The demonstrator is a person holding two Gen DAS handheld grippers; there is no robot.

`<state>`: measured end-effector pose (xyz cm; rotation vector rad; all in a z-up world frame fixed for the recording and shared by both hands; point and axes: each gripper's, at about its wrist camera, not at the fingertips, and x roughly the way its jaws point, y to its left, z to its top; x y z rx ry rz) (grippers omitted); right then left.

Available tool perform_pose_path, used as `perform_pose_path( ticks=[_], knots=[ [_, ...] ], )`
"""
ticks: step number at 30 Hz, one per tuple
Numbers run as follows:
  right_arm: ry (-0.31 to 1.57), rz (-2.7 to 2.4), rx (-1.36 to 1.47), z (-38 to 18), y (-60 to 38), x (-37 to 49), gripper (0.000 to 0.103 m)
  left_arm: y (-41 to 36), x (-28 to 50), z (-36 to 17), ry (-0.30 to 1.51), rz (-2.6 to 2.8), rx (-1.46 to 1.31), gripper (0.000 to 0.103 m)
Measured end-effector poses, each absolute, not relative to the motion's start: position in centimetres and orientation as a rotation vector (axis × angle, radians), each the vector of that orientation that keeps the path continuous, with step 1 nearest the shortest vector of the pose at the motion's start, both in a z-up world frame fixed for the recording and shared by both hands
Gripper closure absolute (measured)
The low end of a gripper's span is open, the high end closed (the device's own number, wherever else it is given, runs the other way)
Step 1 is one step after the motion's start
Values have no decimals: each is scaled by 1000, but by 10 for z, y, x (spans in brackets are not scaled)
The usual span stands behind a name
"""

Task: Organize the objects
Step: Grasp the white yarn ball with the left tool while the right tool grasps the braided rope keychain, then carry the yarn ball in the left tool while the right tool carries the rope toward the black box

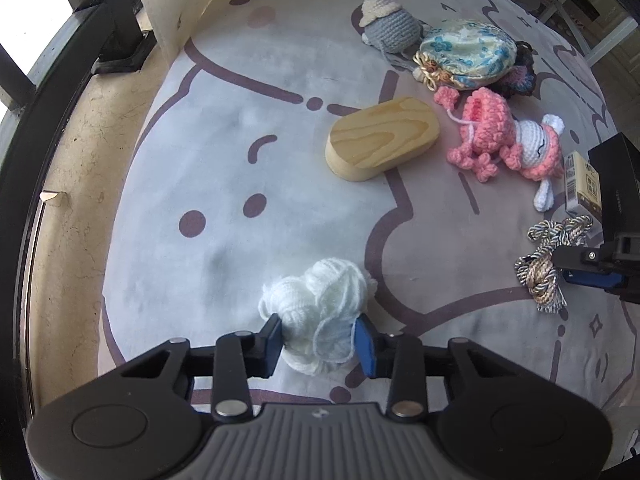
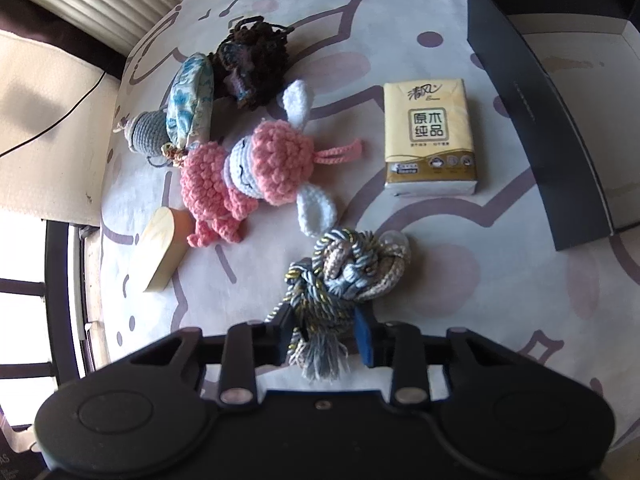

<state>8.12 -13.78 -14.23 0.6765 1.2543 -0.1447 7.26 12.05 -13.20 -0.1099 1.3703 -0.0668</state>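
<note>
white yarn ball (image 1: 320, 312) is sitting on the printed cloth, the left gripper (image 1: 320, 344) jaws clamping it; the right gripper (image 2: 326, 336) jaws are clamping the braided cord (image 2: 344, 276). next move is probably lifting both toward the dark box (image 2: 536, 120)

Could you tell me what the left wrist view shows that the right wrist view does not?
Only the left wrist view shows the white yarn ball, with the left claw closed on it.

Only the right wrist view shows the open inside of the black box and the front of the tissue pack.

Both show the wooden block, the pink crochet doll, the grey crochet toy, the floral pouch, and the braided cord gripped by the right claw.
</note>
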Motion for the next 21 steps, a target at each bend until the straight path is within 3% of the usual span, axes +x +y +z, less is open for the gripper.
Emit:
perform_pose_path(
  ticks=[9,11,14,15,16,17,19,21],
  knots=[
    [1220,-88,593,-123,-134,76,76,106,79,-103,1254,-84,-95,66],
    [1209,-69,592,-118,-134,74,99,101,81,-96,1236,-94,-102,66],
    [1222,-68,585,-117,-135,70,100,89,81,-89,1213,-115,-90,66],
    [1225,-75,598,-119,-136,68,99,86,81,-88,1211,-120,-85,66],
    [1226,-90,624,-121,-138,66,91,83,80,-88,1211,-125,-81,66],
    [1228,-103,656,-123,-140,65,75,80,79,-87,1210,-129,-78,66],
    [1205,-115,730,-128,-145,62,52,75,78,-86,1205,-138,-68,66],
    [1199,-157,738,-129,-147,63,50,72,76,-85,1199,-139,-57,66]
  ],
)
